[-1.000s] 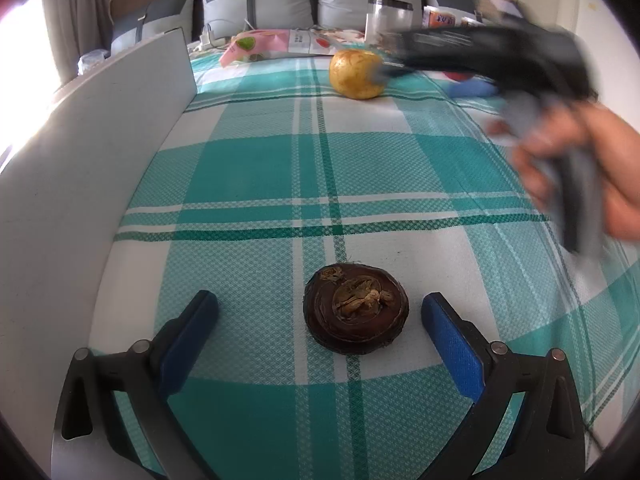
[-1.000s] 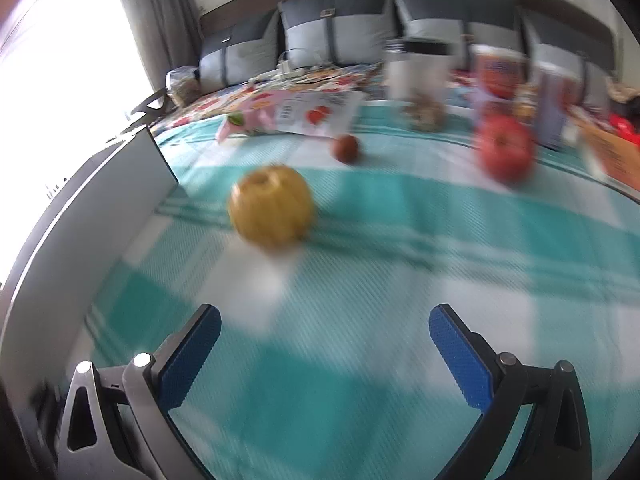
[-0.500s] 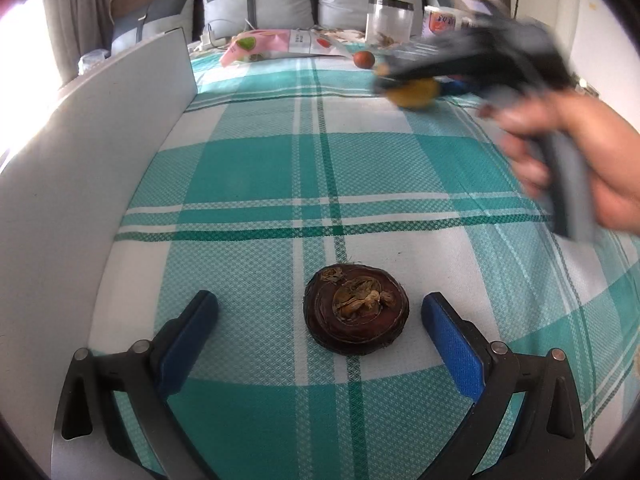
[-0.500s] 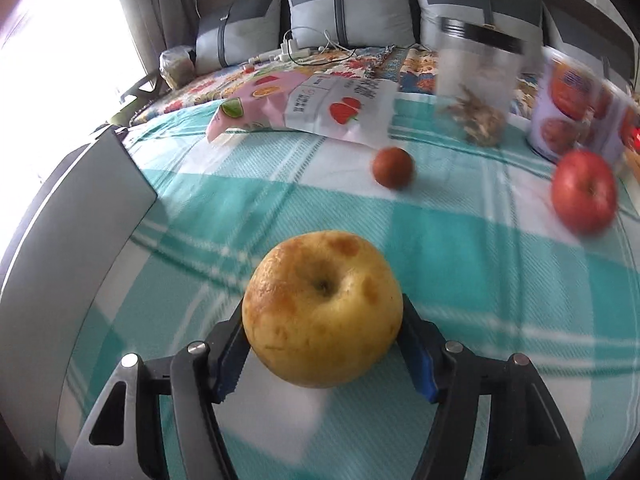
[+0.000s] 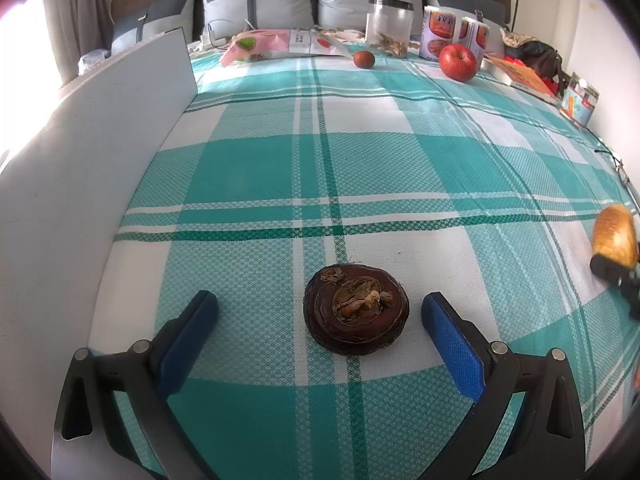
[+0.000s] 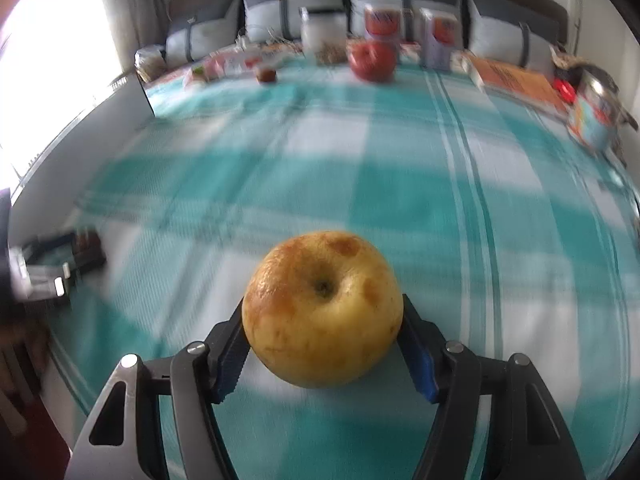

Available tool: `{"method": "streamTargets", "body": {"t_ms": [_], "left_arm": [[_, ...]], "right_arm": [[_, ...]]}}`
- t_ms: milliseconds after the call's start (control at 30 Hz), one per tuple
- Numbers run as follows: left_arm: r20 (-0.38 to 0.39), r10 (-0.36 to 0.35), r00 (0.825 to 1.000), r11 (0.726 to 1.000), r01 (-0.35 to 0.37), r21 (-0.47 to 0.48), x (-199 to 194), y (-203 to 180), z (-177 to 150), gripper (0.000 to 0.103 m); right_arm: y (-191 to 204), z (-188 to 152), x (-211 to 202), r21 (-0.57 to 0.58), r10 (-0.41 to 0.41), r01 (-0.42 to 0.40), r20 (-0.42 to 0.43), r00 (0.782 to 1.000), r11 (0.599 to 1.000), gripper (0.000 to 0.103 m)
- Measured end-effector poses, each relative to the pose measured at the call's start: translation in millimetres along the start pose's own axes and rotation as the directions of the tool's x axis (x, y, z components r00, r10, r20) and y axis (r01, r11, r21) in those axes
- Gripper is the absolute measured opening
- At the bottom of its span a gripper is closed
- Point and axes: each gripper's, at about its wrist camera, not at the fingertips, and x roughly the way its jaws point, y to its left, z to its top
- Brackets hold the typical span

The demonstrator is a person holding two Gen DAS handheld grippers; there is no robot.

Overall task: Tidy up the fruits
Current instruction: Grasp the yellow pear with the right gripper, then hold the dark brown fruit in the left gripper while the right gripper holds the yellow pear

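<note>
**Yellow apple pinched in the right gripper, dark fruit between the spread left fingers**

The right gripper (image 6: 322,346) pinched a yellow apple (image 6: 322,314) with brown spots; both blue pads pressed against its sides, and the apple's dimple faced the camera. The log-free look of the frames agreed with a grip: its jaws had just eased a little wider, yet the apple stayed between them and touched both. The background in the right wrist view was blurred. In the left wrist view the same apple (image 5: 616,236) showed at the far right edge, above the checked cloth.

The left gripper (image 5: 320,320) stood with its fingers spread wide. Between them, touching neither pad, a dark brown round fruit (image 5: 356,310) with a dried, papery top lay on the teal and white checked cloth (image 5: 360,168).

At the far end of the cloth a red apple (image 5: 458,62) stood near two printed cans (image 5: 440,36). A small brown fruit (image 5: 364,59) lay to its left, just beside a clear jar (image 5: 389,26) and a pink snack bag (image 5: 276,42). A white board (image 5: 100,152) stood upright along the left side of the cloth. Grey cushions (image 5: 256,4) lined the back, and an orange book (image 5: 524,74) lay at the right.
</note>
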Motion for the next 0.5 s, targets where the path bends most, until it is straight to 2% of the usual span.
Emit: {"method": "streamTargets", "body": {"t_ms": [33, 67, 133, 167, 233, 500], "left_arm": [[0.0, 0.0, 1.0, 1.0, 0.0, 0.0, 0, 0, 0, 0.103], [0.0, 0.0, 1.0, 1.0, 0.0, 0.0, 0, 0, 0, 0.103], [0.0, 0.0, 1.0, 1.0, 0.0, 0.0, 0, 0, 0, 0.103], [0.0, 0.0, 1.0, 1.0, 0.0, 0.0, 0, 0, 0, 0.103], [0.0, 0.0, 1.0, 1.0, 0.0, 0.0, 0, 0, 0, 0.103], [0.0, -0.001, 1.0, 1.0, 0.001, 0.0, 0, 0, 0, 0.103]], "right_arm": [[3, -2, 1, -0.014, -0.02, 0.02, 0.002, 1.0, 1.0, 0.074], [9, -2, 5, -0.034, -0.03, 0.029, -0.014, 0.999, 0.999, 0.088], [16, 0, 10, -0.067, -0.039, 0.037, -0.032, 0.999, 0.997, 0.1], [15, 1, 12, -0.064, -0.053, 0.051, -0.037, 0.998, 0.997, 0.103], [8, -2, 13, -0.032, -0.025, 0.023, -0.046, 0.999, 0.999, 0.103], [11, -2, 14, -0.038, -0.035, 0.033, -0.044, 0.998, 0.999, 0.103]]}}
